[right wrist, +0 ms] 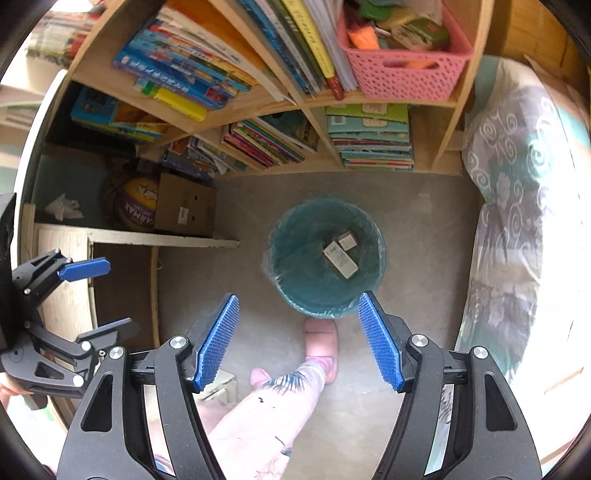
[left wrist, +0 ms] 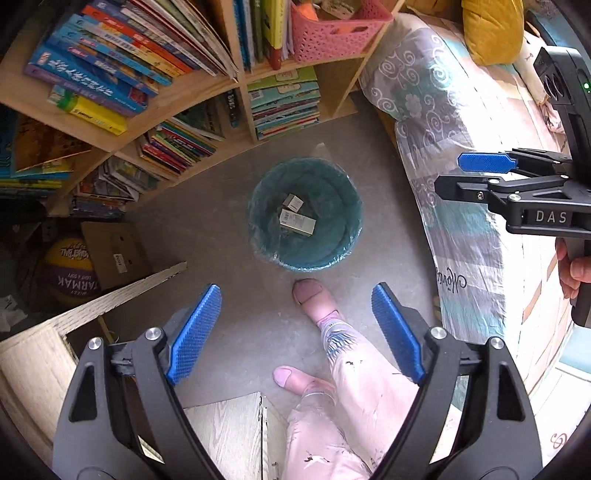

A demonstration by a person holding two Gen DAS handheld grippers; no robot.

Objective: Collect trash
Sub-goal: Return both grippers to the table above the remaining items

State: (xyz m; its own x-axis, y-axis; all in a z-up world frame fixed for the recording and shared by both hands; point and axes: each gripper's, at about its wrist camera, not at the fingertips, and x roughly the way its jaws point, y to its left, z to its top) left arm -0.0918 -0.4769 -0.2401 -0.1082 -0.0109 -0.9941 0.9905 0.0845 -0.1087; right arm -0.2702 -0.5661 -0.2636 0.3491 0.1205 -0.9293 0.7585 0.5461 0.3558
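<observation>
A teal waste bin (left wrist: 266, 206) with a clear plastic liner stands on the grey floor below both grippers. Two small cardboard boxes lie in it, a longer one (left wrist: 297, 221) and a smaller one (left wrist: 293, 202). My left gripper (left wrist: 297, 291) hangs high above the floor on the bin's near side, open, with nothing between its blue pads. In the right wrist view the bin (right wrist: 295, 266) holds the same long box (right wrist: 340, 259) and small box (right wrist: 347, 240). My right gripper (right wrist: 298, 298) is open and empty above the bin's near rim.
A wooden bookshelf (left wrist: 207, 92) full of books and a pink basket (left wrist: 332, 33) stands behind the bin. A bed with a patterned quilt (left wrist: 461, 206) is on the right. On the left are a cardboard box (right wrist: 184, 206), a basketball (right wrist: 138, 206) and a crumpled tissue (right wrist: 64, 208). A person's slippered foot (left wrist: 308, 291) is by the bin.
</observation>
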